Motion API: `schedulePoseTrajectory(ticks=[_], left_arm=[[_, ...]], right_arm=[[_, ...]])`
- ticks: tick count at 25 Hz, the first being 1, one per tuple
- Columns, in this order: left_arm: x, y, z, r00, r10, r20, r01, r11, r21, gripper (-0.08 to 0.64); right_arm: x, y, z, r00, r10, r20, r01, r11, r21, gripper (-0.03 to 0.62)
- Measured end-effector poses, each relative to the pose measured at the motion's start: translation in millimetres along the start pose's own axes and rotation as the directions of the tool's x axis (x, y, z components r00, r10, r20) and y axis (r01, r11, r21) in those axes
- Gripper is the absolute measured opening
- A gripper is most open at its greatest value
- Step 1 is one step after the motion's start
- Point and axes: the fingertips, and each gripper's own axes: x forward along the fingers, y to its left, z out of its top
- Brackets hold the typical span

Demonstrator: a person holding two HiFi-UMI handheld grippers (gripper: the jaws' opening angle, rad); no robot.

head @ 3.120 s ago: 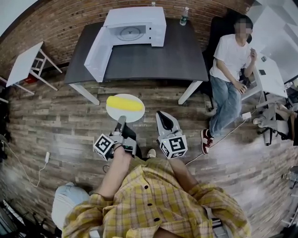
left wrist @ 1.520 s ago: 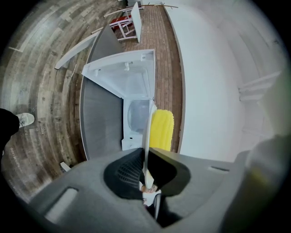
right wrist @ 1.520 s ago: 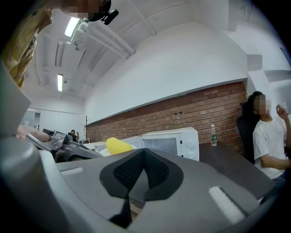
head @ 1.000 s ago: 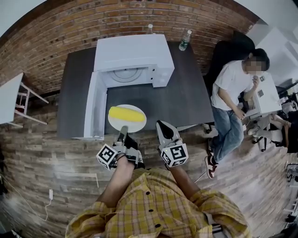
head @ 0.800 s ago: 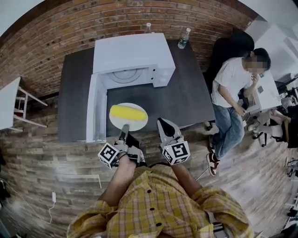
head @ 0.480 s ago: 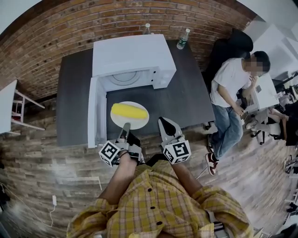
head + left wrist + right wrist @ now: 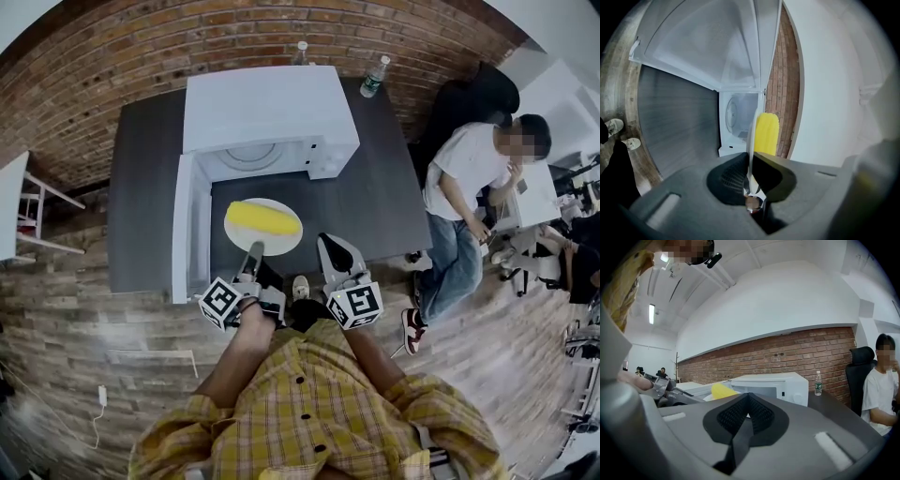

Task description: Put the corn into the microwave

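A yellow corn cob lies on a white plate. My left gripper is shut on the plate's near rim and holds it level over the dark table, in front of the white microwave. The microwave's door stands open at the left. In the left gripper view the plate shows edge-on between the jaws of the left gripper, with the corn beyond it and the microwave's chamber ahead. My right gripper is shut and holds nothing, to the right of the plate; the right gripper also shows in its own view.
Two bottles stand at the table's back edge against the brick wall. A seated person is at the table's right. A small white table stands at the far left. The floor is wooden.
Both grippers have moved forward to the table. The plate with the corn has gone from above the floor to above the table, closer to the microwave's opening.
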Motion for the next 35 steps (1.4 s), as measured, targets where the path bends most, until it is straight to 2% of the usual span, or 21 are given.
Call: schedulePoseTrajectory(ticks=[7,26,35], left_arm=[[23.1,8.6,10.5,0.999,0.041,0.03,-0.042,0.998,0.039,0.025],[87.0,25.7,39.0,0.987,0.038,0.154,-0.04,0.999,0.013,0.025],[115.1,47.7,54.1,0.975,0.056,0.213,-0.066,0.997,0.039,0.023]], right_arm=[[25.8,-21.1,-1.7,1.0,0.031,-0.001,-0.031,0.999,0.018,0.006],[76.6,-62.1,-8.5,0.996,0.089,-0.027,-0.088,0.996,0.034,0.006],[89.1,-73.3,-9.8,0.995,0.096,-0.033,-0.095,0.995,0.036,0.006]])
